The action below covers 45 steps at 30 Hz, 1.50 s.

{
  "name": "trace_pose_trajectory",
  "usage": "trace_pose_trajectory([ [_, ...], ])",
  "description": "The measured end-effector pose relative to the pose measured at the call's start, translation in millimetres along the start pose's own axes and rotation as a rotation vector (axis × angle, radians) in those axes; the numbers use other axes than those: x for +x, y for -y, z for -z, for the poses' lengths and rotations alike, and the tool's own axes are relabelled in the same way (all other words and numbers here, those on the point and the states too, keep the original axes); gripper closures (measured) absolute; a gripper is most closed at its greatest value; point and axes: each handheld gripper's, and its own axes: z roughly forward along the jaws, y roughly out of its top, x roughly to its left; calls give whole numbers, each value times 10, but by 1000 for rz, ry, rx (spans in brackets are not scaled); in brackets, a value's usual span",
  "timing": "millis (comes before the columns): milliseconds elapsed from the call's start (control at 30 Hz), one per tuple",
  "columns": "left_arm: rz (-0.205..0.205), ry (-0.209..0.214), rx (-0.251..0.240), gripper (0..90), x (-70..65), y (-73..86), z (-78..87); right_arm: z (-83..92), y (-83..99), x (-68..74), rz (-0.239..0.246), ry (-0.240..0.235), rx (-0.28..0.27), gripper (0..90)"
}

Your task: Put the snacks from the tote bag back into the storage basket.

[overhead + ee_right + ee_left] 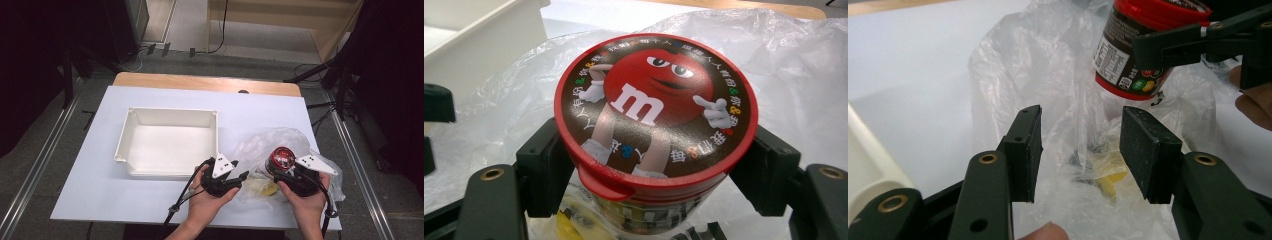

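Observation:
A red-lidded candy jar (280, 159) (655, 115) (1133, 55) is held above a clear plastic bag (280, 145) (1048, 75) on the white table. My right gripper (295, 176) (656, 165) is shut on the jar, one jaw on each side below the lid. My left gripper (235, 177) (1080, 150) stands open just left of the bag, its pads (1028, 145) framing crumpled plastic and something yellow (1113, 180) inside the bag. Nothing is pinched between the left jaws.
An empty white bin (170, 142) (484, 35) sits left of the bag, close to the left gripper. The table's wooden far edge (205, 82) lies behind it. Floor, cables and dark stands surround the table.

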Motion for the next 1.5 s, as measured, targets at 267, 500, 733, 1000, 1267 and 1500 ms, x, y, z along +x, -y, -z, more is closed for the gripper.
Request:
trace_pose_trajectory([
  [267,-16,7,-31,475,92,-31,166,53,-24,-10,-14,-5,-17,259],
  [500,-22,-8,-50,467,225,5,295,96,-57,11,-7,-21,-31,259],
  [733,-20,-56,-80,384,363,45,474,131,-101,41,-6,-30,-42,259],
  [1000,30,-106,-114,236,568,117,690,115,-136,93,3,-44,-40,259],
  [1267,54,-156,-127,178,748,203,916,67,-170,189,21,-74,-32,259],
  [1500,86,-199,-122,163,926,339,1072,11,-219,269,26,-91,-35,259],
])
